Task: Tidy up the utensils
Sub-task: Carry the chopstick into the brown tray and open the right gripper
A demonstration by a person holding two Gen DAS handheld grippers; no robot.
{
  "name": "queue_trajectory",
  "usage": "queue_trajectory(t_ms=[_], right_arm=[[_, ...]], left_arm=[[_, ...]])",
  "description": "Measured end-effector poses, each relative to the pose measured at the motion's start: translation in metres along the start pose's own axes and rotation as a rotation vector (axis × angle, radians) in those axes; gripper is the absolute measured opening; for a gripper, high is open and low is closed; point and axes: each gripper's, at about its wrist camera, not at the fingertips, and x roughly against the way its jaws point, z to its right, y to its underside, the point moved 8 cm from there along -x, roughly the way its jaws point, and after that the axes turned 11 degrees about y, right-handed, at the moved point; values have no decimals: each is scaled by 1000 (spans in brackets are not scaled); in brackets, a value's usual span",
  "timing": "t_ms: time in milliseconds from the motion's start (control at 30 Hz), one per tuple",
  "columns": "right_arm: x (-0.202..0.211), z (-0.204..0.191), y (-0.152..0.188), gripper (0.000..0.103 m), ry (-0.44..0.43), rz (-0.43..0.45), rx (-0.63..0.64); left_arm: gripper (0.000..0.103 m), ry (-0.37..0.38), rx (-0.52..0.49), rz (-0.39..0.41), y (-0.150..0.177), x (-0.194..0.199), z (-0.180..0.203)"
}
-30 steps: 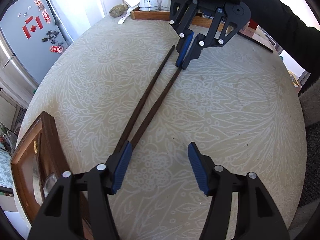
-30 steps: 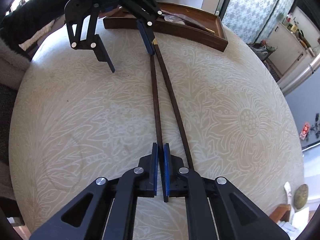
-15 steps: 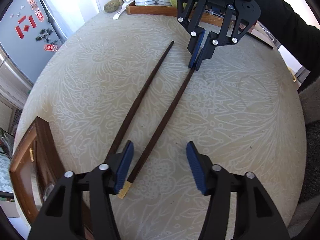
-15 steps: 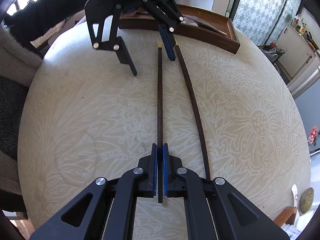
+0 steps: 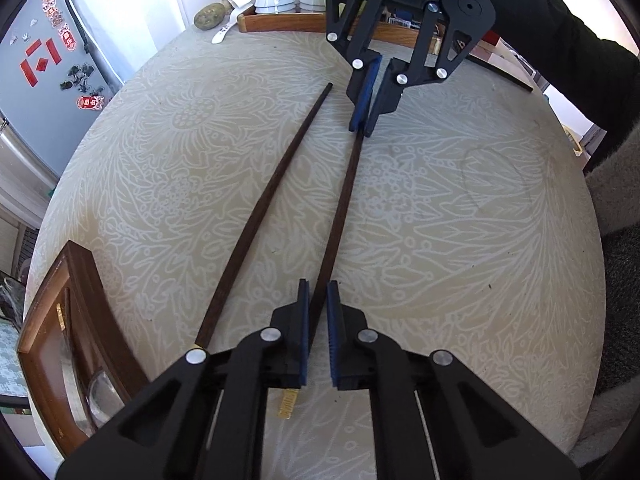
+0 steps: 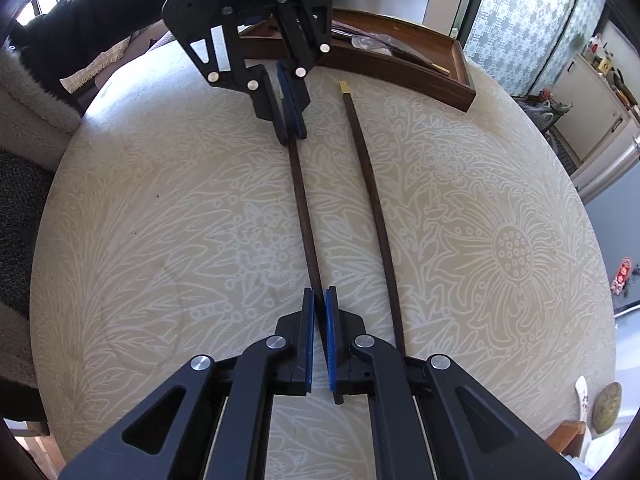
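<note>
Two long dark wooden chopsticks with gold ends lie on the round patterned table (image 5: 460,240). My left gripper (image 5: 317,300) is shut on the gold-tipped end of one chopstick (image 5: 340,208). My right gripper (image 6: 319,308) is shut on the thin end of that same chopstick (image 6: 304,208). Each gripper shows in the other's view, the right (image 5: 362,130) and the left (image 6: 291,136). The second chopstick (image 5: 272,196) lies free beside it, and shows in the right wrist view (image 6: 376,208).
A dark wooden tray (image 6: 400,72) holding utensils stands at the table edge beside my left gripper, seen also in the left wrist view (image 5: 92,280). Another tray (image 5: 288,22) with white cups stands at the far edge. A white spoon (image 5: 222,32) and a stone (image 5: 209,16) lie near it.
My left gripper has closed on the gold-tipped end of the chopstick that my right gripper holds. That chopstick has shifted sideways, away from the second one.
</note>
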Motion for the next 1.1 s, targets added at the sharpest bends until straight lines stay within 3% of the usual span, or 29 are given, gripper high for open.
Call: queue_trajectory(t_ms=[300, 500, 733, 767, 933, 1100], right_arm=[[15, 2, -16, 6, 30, 11, 11], [22, 6, -54, 6, 61, 22, 64], [4, 13, -126, 6, 79, 34, 171], [0, 16, -136, 0, 82, 37, 183], [-34, 40, -183, 0, 101, 44, 218], [-66, 43, -209, 0, 70, 68, 233]], left_arm=[[8, -28, -5, 25, 4, 22, 3], [8, -80, 20, 40, 21, 48, 1], [8, -150, 103, 54, 68, 82, -15], [7, -161, 118, 58, 75, 87, -18], [6, -227, 197, 60, 121, 104, -44], [6, -234, 262, 96, 150, 113, -71]])
